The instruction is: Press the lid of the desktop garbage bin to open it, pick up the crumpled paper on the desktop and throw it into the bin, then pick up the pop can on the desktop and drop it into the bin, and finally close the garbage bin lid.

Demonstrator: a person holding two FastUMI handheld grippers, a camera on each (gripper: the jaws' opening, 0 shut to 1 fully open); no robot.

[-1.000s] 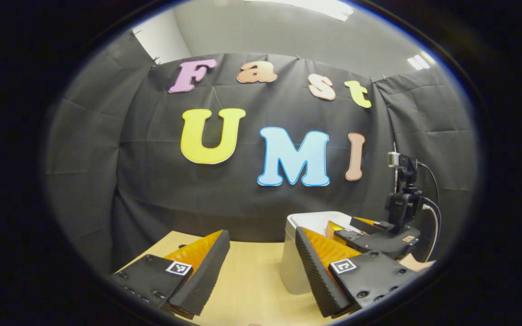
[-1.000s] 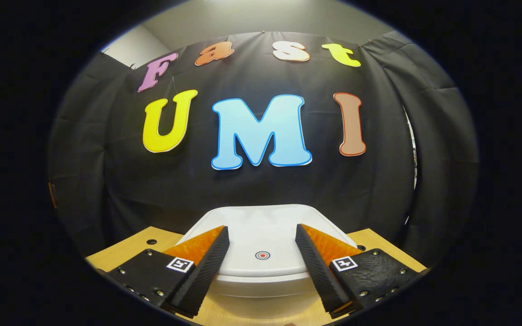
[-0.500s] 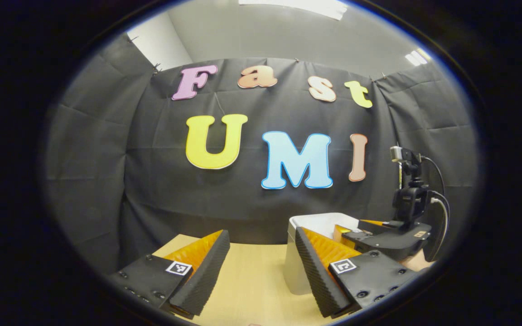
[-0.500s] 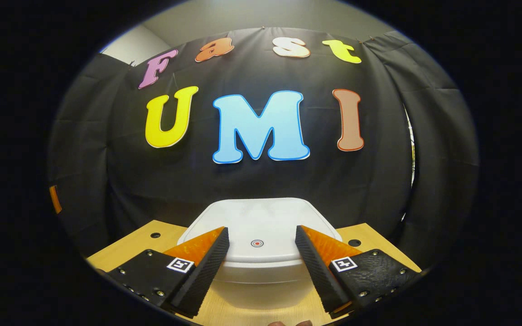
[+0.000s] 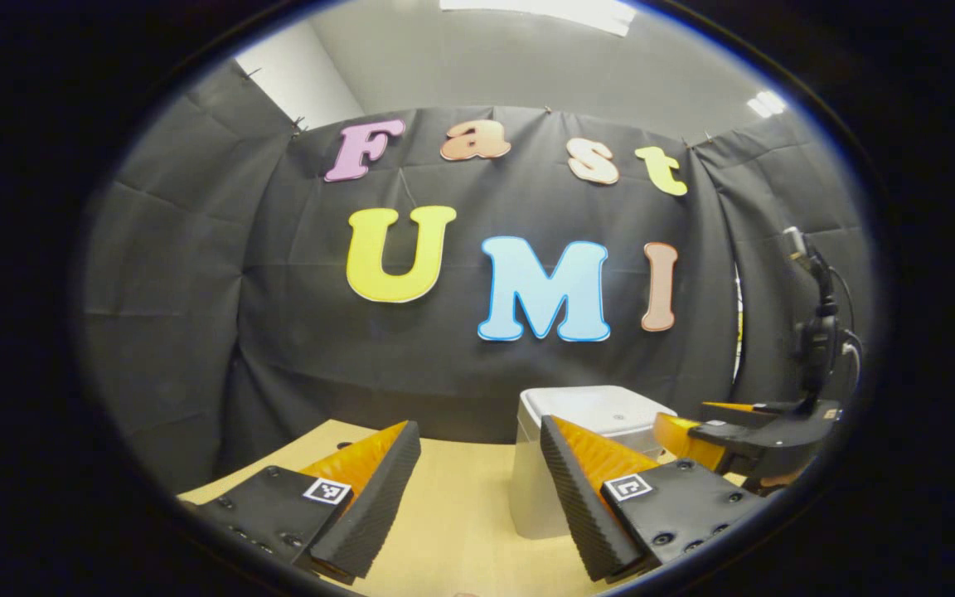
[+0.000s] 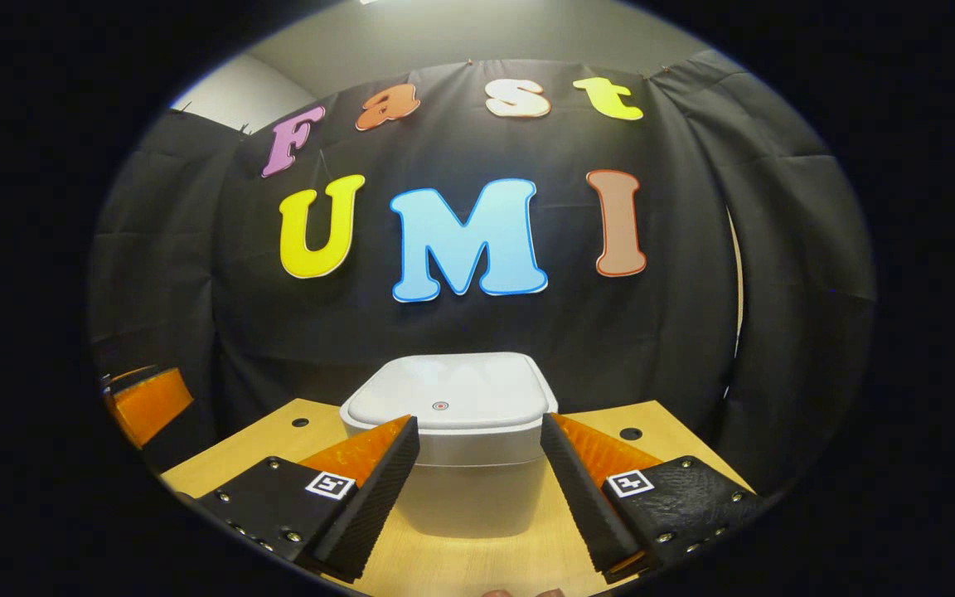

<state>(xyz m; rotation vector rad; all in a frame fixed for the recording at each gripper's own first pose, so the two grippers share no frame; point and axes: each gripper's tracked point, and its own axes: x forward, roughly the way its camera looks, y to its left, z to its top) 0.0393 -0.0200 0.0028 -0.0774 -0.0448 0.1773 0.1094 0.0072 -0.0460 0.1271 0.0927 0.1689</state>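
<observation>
The white desktop garbage bin stands on the wooden table with its lid down flat; a small red dot marks the lid's middle. My right gripper is open, a short way in front of the bin, its fingers framing the bin's front. In the left gripper view the bin sits right of centre, partly behind my left gripper's right finger. My left gripper is open with nothing between its fingers. The right gripper also appears at the right edge of that view, beside the bin.
The light wooden table has small round holes near the bin on both sides. Black cloth walls close the booth behind and to the sides. The left gripper's finger peeks in at the left edge of the right gripper view.
My right gripper has drawn back from above the lid, so the bin looks smaller and farther. In the left gripper view it moved right, off the lid. The lid stays down.
</observation>
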